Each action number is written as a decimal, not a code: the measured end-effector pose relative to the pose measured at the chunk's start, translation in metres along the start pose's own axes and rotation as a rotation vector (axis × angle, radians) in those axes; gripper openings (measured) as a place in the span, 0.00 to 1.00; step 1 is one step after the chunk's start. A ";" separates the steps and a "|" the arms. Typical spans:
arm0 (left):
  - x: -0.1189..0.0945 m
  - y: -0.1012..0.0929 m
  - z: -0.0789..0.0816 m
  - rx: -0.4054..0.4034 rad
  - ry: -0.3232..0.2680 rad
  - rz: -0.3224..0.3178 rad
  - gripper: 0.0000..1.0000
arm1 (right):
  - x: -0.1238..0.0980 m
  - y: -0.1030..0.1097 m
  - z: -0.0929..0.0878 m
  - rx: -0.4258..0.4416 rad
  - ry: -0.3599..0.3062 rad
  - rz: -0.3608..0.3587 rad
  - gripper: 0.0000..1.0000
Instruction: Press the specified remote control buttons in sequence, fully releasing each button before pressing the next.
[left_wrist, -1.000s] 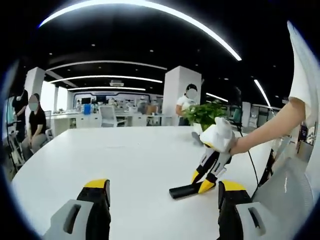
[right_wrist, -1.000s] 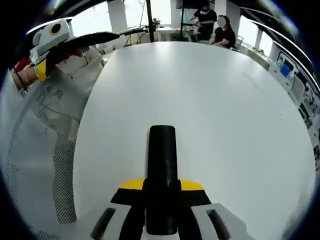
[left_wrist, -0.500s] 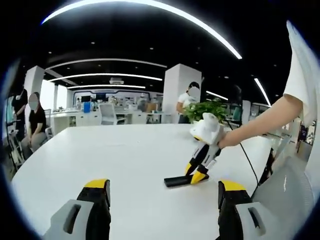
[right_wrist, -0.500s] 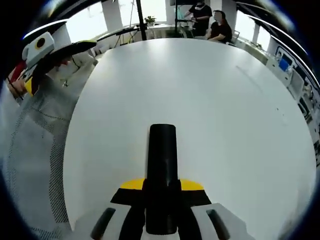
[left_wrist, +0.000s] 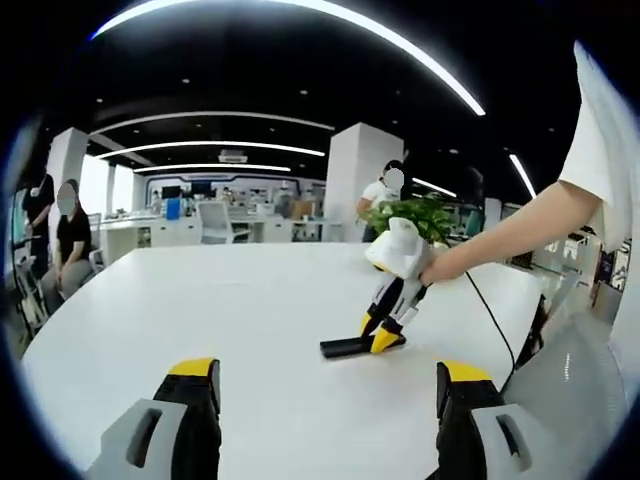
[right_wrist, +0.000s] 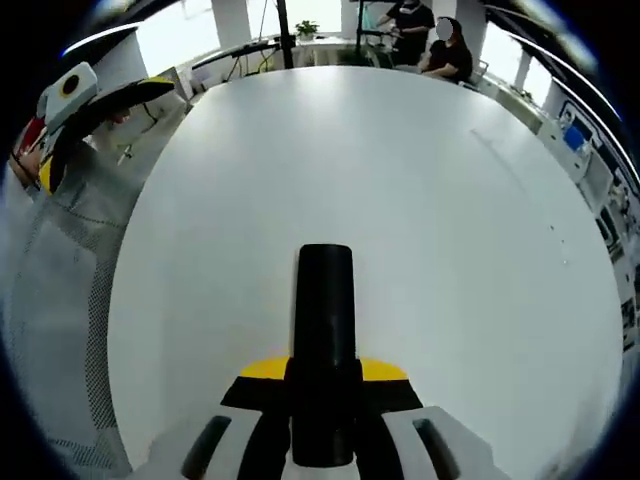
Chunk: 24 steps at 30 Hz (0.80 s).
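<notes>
— Looking along the left claw (left_wrist: 327, 420), what do you get nearest?

— Its two black jaws with yellow tips stand wide apart at the bottom of the left gripper view, nothing between them, above the white worktop (left_wrist: 200, 310).

— And the right claw?

— From its own camera, the right claw (right_wrist: 323, 385) is closed on a black remote control (right_wrist: 324, 330), which juts forward between the yellow tips over the worktop (right_wrist: 420, 200). In the left gripper view the right claw (left_wrist: 378, 335) comes in from the right, held by a person's hand (left_wrist: 425, 272), with the remote control (left_wrist: 350, 346) low against the worktop, roughly flat; whether it touches I cannot tell.

— Can you read any buttons?

— No, the remote is a plain dark bar in both views.

— Farther off?

— A green potted plant (left_wrist: 410, 215) beyond that hand, a white pillar (left_wrist: 350, 185), desks and a white chair (left_wrist: 215, 228). A seated person (left_wrist: 68, 250) at the far left edge, another standing by the pillar (left_wrist: 385, 195). The right gripper view catches the left claw (right_wrist: 95, 100) at its upper left.
</notes>
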<state>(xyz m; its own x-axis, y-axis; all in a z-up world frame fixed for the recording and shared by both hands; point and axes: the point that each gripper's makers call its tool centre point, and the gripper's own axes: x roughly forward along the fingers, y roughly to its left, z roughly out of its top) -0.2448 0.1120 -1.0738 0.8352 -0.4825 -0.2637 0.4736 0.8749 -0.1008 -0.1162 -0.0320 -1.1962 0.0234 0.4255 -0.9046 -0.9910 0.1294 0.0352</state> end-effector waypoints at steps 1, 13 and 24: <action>0.000 0.000 -0.001 0.001 0.005 0.001 0.93 | 0.000 -0.003 0.000 0.001 0.003 0.000 0.20; 0.000 0.000 -0.002 0.001 0.018 0.000 0.92 | -0.002 -0.020 0.003 0.003 0.023 -0.006 0.20; -0.001 0.001 -0.007 -0.007 0.039 0.004 0.91 | 0.000 -0.039 0.002 -0.004 0.052 0.004 0.20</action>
<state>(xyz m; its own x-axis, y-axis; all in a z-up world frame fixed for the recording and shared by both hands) -0.2467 0.1135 -1.0801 0.8256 -0.4769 -0.3015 0.4681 0.8773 -0.1058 -0.0776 -0.0354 -1.1967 0.0125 0.3787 -0.9254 -0.9916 0.1238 0.0373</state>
